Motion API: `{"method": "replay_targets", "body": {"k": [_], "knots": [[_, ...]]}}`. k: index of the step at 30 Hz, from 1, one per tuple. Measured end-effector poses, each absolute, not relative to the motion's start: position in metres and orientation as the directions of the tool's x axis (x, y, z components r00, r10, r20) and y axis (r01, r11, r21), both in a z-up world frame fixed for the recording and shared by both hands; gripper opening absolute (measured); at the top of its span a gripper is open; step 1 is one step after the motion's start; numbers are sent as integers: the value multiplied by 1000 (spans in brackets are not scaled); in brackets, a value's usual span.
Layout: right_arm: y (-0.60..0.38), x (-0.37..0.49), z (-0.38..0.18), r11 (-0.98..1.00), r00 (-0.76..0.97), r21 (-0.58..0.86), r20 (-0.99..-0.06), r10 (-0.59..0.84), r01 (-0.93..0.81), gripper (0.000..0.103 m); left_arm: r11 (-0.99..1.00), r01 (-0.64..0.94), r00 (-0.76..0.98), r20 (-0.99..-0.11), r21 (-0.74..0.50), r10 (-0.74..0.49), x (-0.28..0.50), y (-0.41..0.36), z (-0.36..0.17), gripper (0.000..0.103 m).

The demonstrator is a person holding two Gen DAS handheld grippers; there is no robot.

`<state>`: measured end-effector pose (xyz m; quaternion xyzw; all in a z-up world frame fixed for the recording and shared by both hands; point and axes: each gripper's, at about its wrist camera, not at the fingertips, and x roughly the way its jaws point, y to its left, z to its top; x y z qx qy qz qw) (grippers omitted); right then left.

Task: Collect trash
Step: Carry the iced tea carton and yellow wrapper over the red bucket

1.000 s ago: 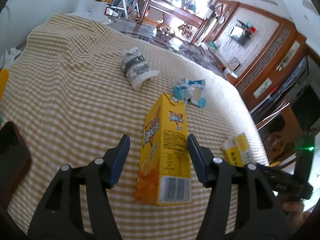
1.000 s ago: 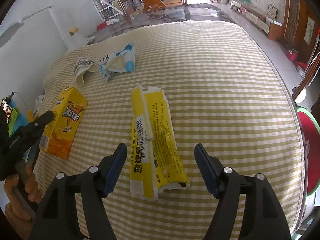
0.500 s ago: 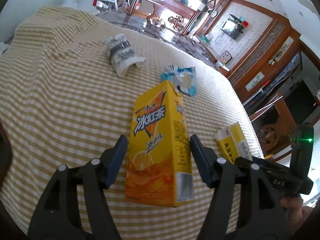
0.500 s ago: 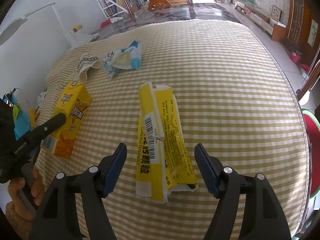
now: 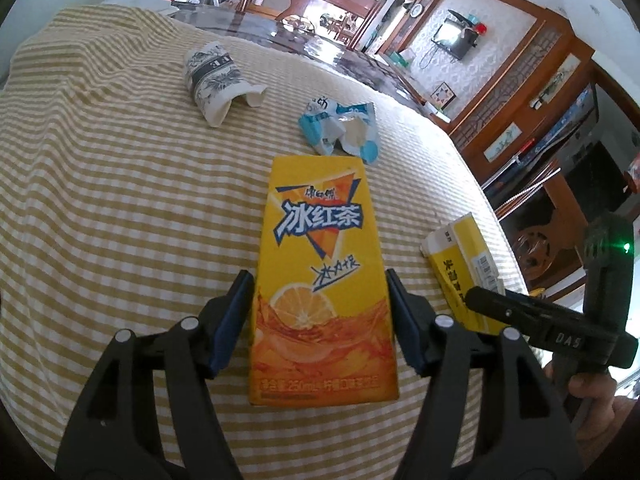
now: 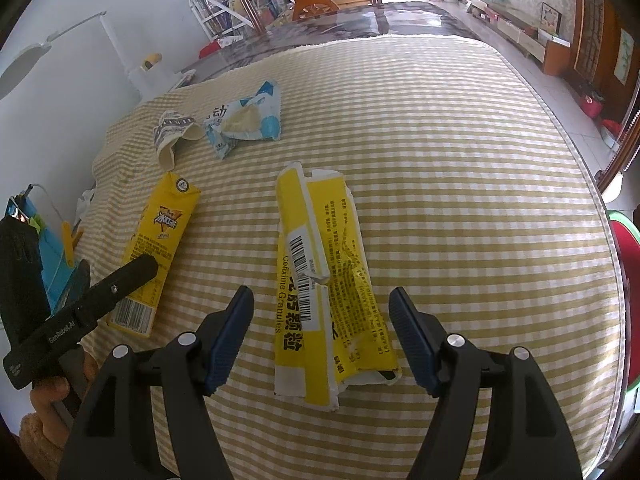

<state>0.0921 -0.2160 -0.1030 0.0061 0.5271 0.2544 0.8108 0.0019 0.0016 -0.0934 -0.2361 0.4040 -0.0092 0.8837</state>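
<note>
Straddling the iced tea carton, left claw gapes apart; right claw gapes around the torn yellow box.

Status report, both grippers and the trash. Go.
Left gripper open, straddling the iced tea carton. Right gripper open around the torn yellow box. Both lie flat on the checked cloth. Nothing in the way.

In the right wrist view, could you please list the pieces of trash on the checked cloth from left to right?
Orange iced-tea carton → crumpled patterned paper cup → torn blue-and-white wrapper → flattened yellow medicine box, which lies between the open jaws of the right hand-held gripper.
</note>
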Motion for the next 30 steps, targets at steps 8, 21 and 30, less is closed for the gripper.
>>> {"method": "replay_targets", "body": {"k": [8, 21, 30], "knots": [[-213, 91, -105, 866, 304, 280, -855, 421, -413, 68, 906, -175, 677, -715, -386, -174, 6, -5, -96, 63], [-210, 81, -91, 850, 356, 227, -833, 423, -476, 34, 944, -138, 761, -642, -299, -92, -11, -14, -68, 61], [-228, 76, -65, 848, 419, 249, -783, 460, -468, 34, 942, -161, 751, -656, -294, -76, -26, -30, -49, 61]]}}
